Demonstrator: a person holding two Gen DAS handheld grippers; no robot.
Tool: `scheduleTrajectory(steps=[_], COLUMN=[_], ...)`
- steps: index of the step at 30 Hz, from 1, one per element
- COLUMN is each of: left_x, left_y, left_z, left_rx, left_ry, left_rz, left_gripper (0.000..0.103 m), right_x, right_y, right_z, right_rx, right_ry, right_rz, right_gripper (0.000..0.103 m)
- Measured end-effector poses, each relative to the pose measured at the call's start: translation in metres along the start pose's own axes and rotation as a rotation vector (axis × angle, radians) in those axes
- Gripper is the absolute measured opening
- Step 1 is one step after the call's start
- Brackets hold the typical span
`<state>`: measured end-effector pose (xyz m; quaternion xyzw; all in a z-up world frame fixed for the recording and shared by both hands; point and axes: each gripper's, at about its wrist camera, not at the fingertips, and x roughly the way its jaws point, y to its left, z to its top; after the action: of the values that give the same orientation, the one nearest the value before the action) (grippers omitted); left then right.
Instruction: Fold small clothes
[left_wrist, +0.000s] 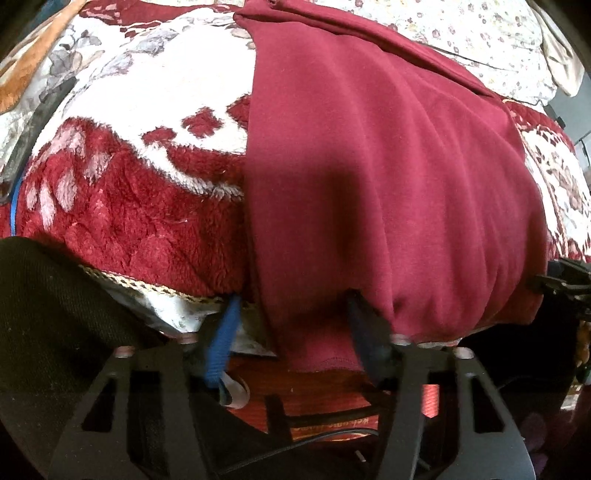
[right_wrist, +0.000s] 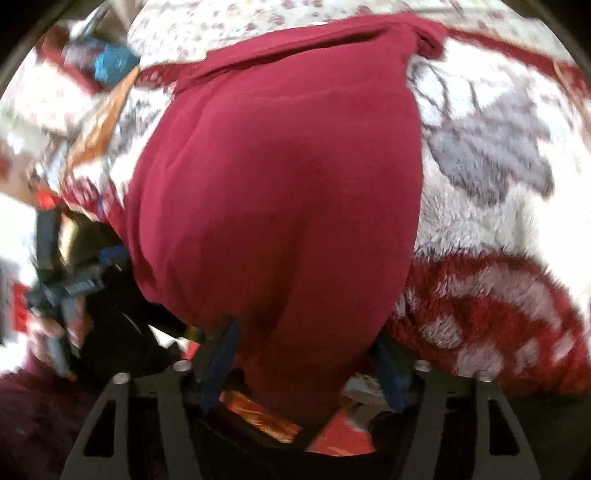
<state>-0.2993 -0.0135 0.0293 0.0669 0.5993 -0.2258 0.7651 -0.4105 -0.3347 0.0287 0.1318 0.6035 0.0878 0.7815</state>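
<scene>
The left gripper (left_wrist: 291, 314) pointed steeply down, jaws partly open; the near hem of the maroon garment (left_wrist: 369, 166) hung between its fingers (left_wrist: 227, 332), and contact could not be confirmed. The right gripper (right_wrist: 306, 332) likewise straddled the hem of the garment (right_wrist: 280, 184), jaws partly open; whether the pads pressed the cloth could not be told. The garment lay spread lengthwise on a red-and-white fleece blanket (left_wrist: 129, 206), reaching toward a floral sheet (left_wrist: 480, 33) beyond.

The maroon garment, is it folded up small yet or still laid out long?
Still laid out long: the garment stretches across the blanket, its near end hanging over the edge.
</scene>
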Motion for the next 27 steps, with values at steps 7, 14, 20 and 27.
scheduleTrajectory(steps=[7,14,20,27], left_x=[-0.004,0.001,0.005,-0.002], left_y=[-0.006,-0.009,-0.012,-0.012], left_z=[-0.002,0.002,0.005,0.004], left_rx=[0.043,0.021,0.016,0.044], left_ry=[0.003,0.021,0.022,0.001], left_rz=[0.003,0.001,0.001,-0.048], left_gripper=[0.022,0.022,0.023,0.009], right_x=[-0.003,0.009,0.009,0.009], right_y=[0.017,0.010,0.007,0.015], right_z=[0.001,0.003,0.003,0.002], right_rx=[-0.102,-0.035,-0.016,-0.052], right_ry=[-0.004,0.011,0.009,-0.034], right_rz=[-0.017,0.035,0.073,-0.022], right_gripper=[0.031,0.032,0.044,0.024])
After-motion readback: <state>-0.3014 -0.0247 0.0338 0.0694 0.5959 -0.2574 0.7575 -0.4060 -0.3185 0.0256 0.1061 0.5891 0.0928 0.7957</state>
